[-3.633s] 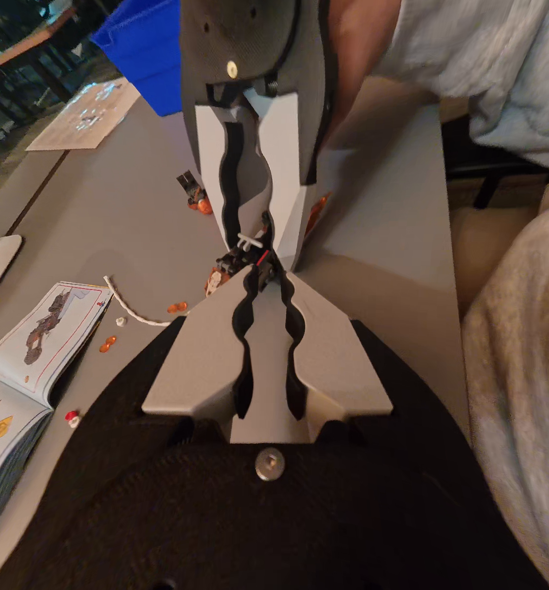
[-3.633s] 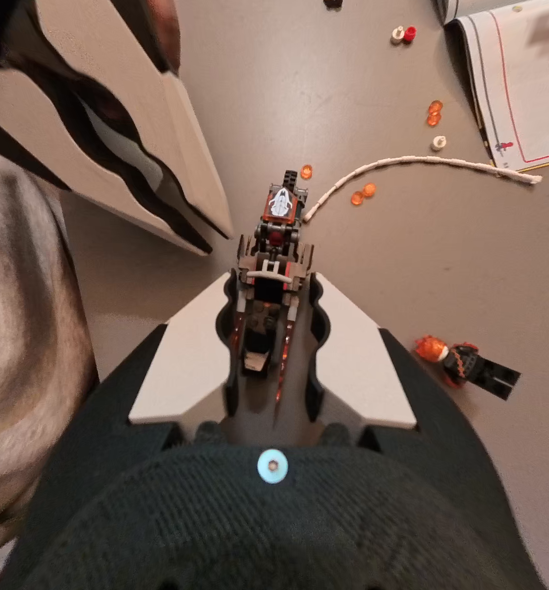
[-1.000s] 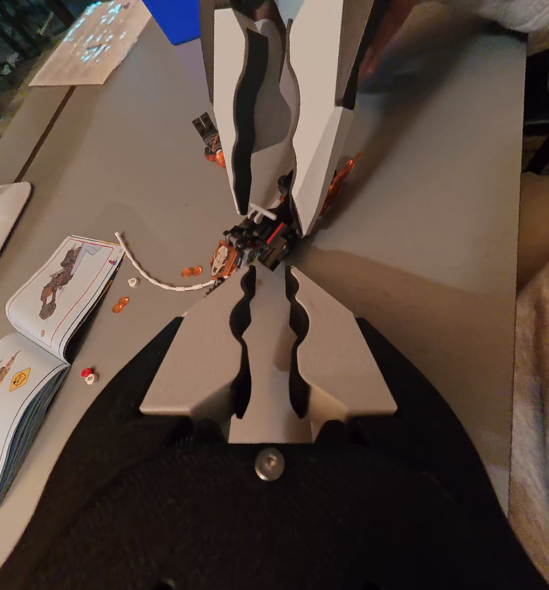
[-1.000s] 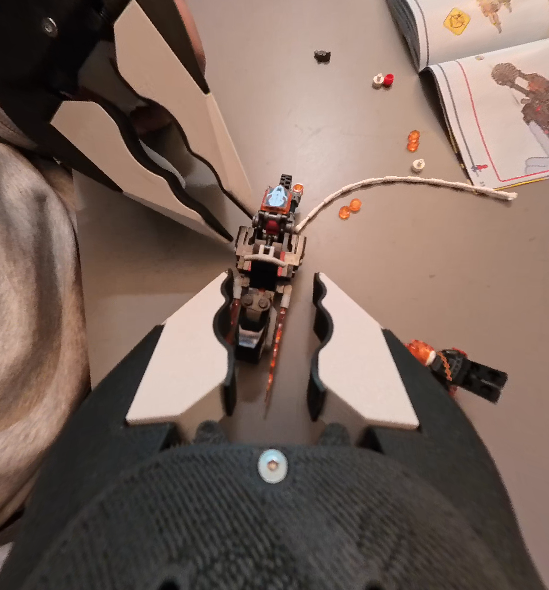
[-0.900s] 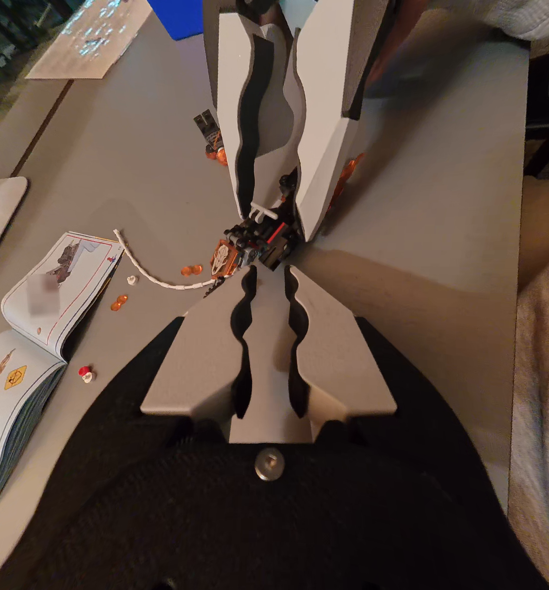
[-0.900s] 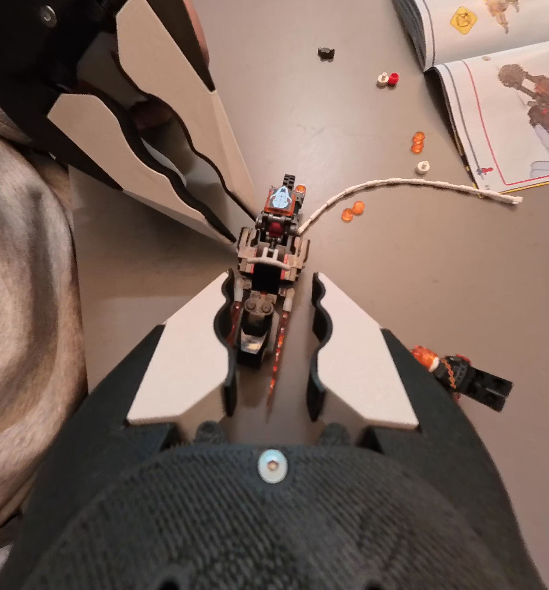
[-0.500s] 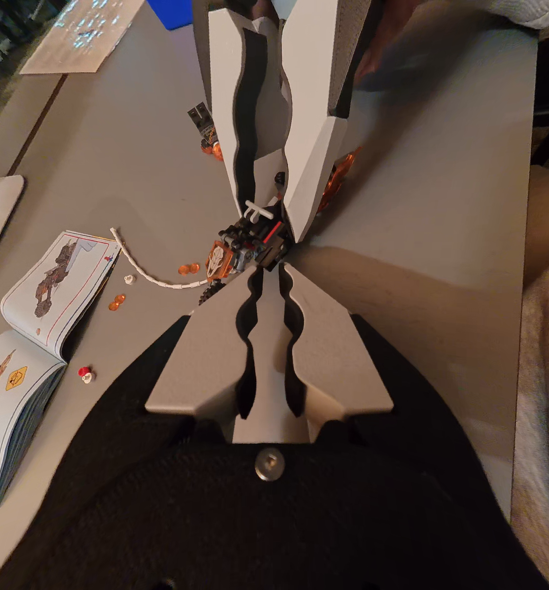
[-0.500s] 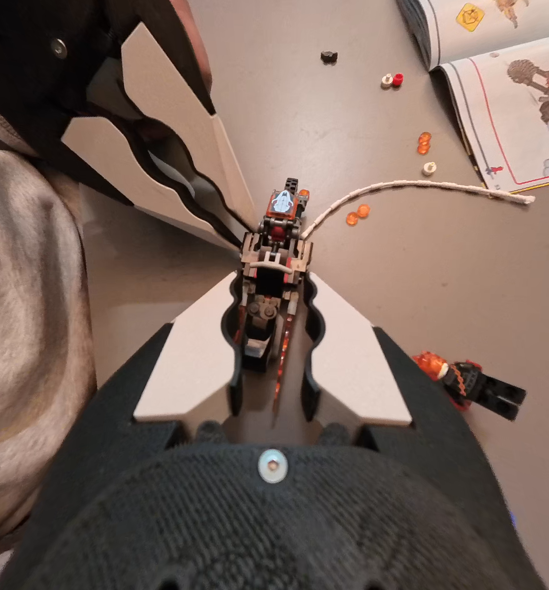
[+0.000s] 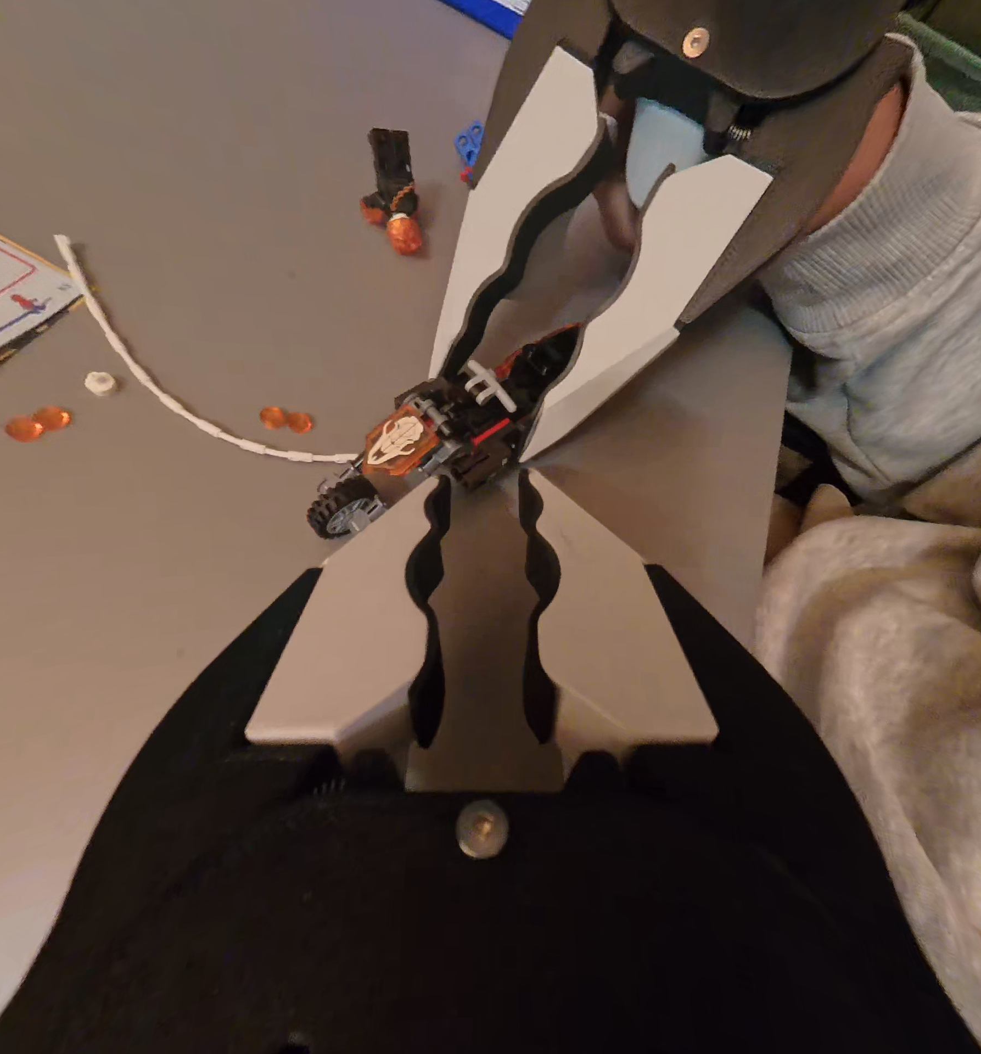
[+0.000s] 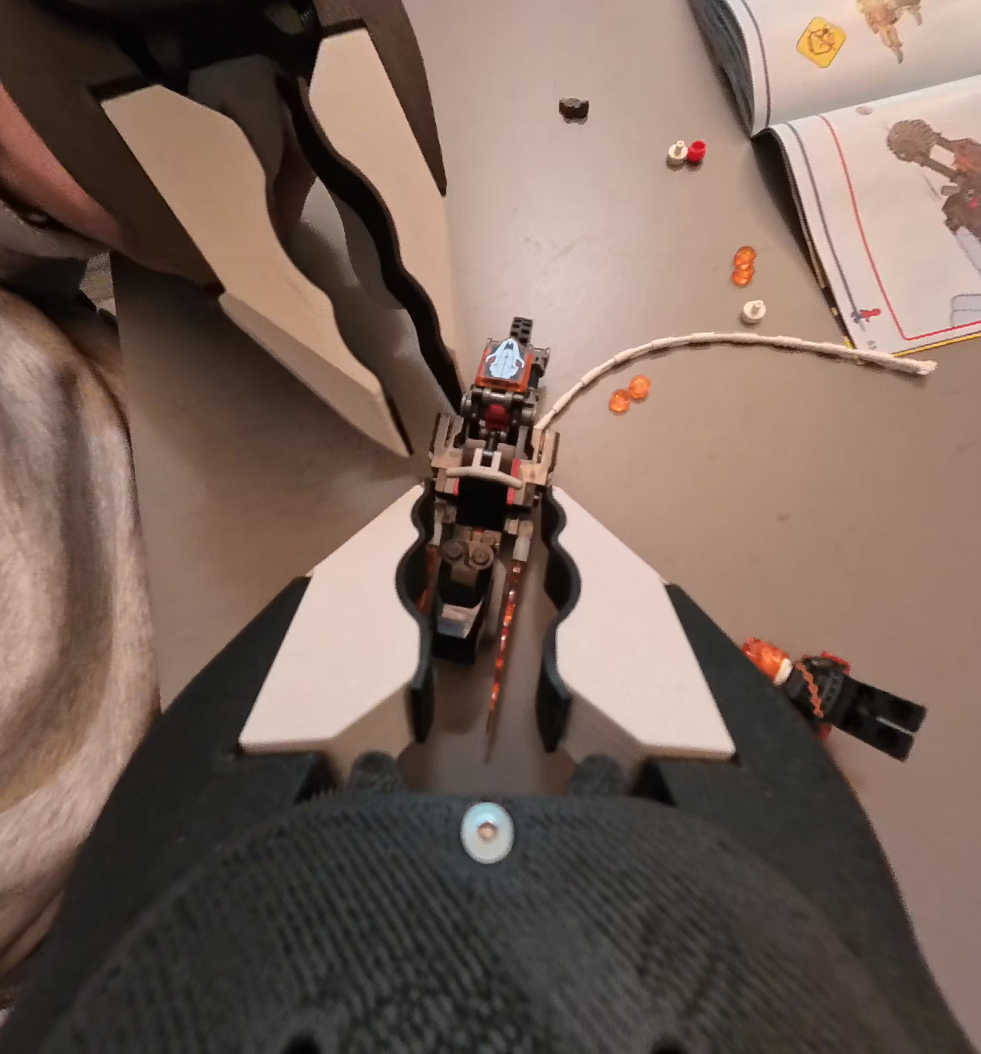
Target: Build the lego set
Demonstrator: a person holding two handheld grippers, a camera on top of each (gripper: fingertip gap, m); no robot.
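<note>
The lego motorbike is black and grey with an orange skull plate, and its front wheel is on the grey table. My right gripper is shut on the bike's rear half; in the left wrist view it comes in from the top. My left gripper is open with a narrow gap, its tips right at the bike's side, and also shows in the right wrist view. A white segmented whip lies curved beside the front wheel.
A minifigure with an orange flame head lies on the table. Orange round studs, a white stud, red and white studs and a dark piece are scattered. An open instruction booklet lies beyond them. A person's sleeve is past the table edge. Only a small space, under 4 cm, lies between the two pairs of fingers. It is some 8 cm from my right tips to the white segmented whip. Seen from the right wrist view as well.
The right gripper closed on the bike's rear and swung it round on the table. The left gripper's jaws narrowed at the bike's side, then widened again.
</note>
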